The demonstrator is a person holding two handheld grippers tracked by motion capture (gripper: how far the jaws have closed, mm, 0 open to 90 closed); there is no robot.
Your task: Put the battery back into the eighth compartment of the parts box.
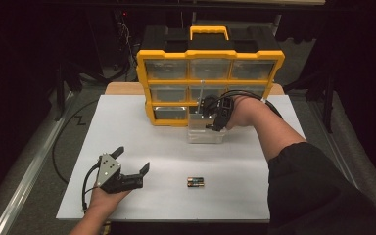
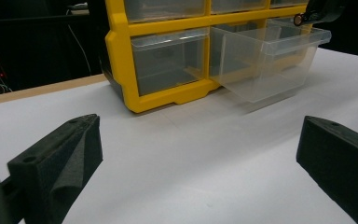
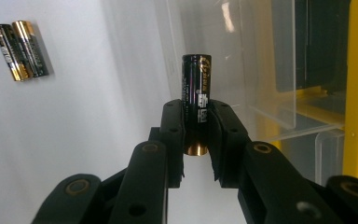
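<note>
**Right tool grips a battery over the pulled-out drawer**

The right tool [image 3: 196, 135] is clenched on a single black battery [image 3: 196, 93], pinched between its two jaws just right of the middle of the right gripper view. The battery's body rises above the jaw tips and its gold end shows below them, between the pads. In the high view this tool [image 1: 210, 111] sits right of centre, over a clear plastic drawer [image 1: 204, 134] that is pulled out from the bottom row of the yellow organizer [image 1: 210, 81] and rests on the table [image 1: 142, 147].

The left gripper view shows the same drawer [image 2: 265, 63] at the upper right of the frame, sticking out of the yellow frame [image 2: 121, 56], with its front edge tilted slightly downward.

Two more batteries [image 1: 195, 182] lie side by side, touching, on the white table below the centre of the high view; they also appear at the upper left of the right gripper view [image 3: 21, 49].

The left tool [image 1: 133, 159] rests at the lower left of the high view, well apart from the organizer and the batteries. Its jaws stand wide and released, with only bare table between them.
</note>
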